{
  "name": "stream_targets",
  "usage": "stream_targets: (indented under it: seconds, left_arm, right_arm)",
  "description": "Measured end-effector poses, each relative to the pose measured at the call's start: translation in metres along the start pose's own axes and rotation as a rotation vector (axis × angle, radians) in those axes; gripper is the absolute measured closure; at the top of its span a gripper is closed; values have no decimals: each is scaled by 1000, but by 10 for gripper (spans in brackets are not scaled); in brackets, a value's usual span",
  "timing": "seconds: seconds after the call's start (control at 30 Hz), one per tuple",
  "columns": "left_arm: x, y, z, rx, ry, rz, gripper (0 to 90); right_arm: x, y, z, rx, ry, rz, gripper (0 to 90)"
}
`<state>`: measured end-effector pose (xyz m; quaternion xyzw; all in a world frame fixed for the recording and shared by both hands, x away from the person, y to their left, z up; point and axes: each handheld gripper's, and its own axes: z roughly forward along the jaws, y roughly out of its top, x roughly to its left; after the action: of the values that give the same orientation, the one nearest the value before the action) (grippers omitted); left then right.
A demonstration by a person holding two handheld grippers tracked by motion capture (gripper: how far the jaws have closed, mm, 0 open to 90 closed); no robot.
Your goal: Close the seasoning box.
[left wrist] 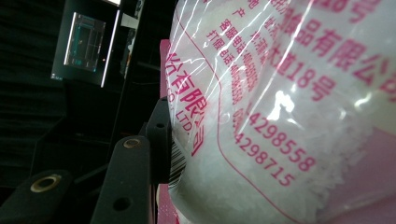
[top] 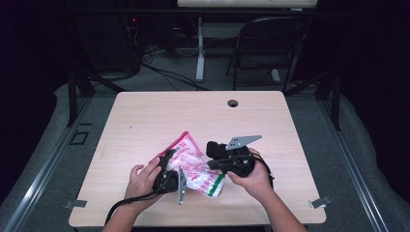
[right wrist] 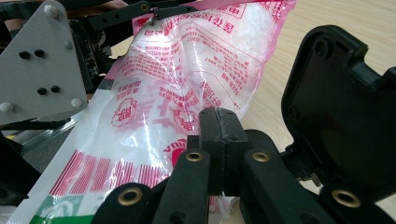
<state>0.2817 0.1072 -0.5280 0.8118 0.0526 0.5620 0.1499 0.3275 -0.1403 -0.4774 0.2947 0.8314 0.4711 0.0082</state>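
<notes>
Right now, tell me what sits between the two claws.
The clear bag of white granules with pink print spans the gap between the left claw and the right claw, as the high view shows. Nothing else lies there.

a: how many bags are on the table (top: 145, 111)?
b: one clear plastic bag (top: 196, 164) with pink print, full of white grains.
a: and grippers?
b: two, a left gripper (top: 169, 162) and a right gripper (top: 215, 155), each in one hand, so two hands: left hand (top: 142, 181), right hand (top: 256, 181).
a: anything behind?
b: one folding chair (top: 266, 46) and one round hole (top: 233, 103) in the tabletop.
</notes>
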Motion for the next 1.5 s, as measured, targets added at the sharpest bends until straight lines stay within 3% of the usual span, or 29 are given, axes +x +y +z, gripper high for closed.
stream_targets:
  seconds: [0.27, 0.63, 1.5]
  left_arm:
    - [0, 1, 0, -2, 3, 5, 580]
    - [5, 4, 1, 6, 1, 43, 581]
    - [6, 4, 0, 18, 21, 105, 583]
  right_arm:
    - [-1, 3, 0, 29, 3, -20, 900]
    - [-3, 15, 1, 116, 8, -52, 900]
    - [-4, 10, 6, 107, -2, -54, 900]
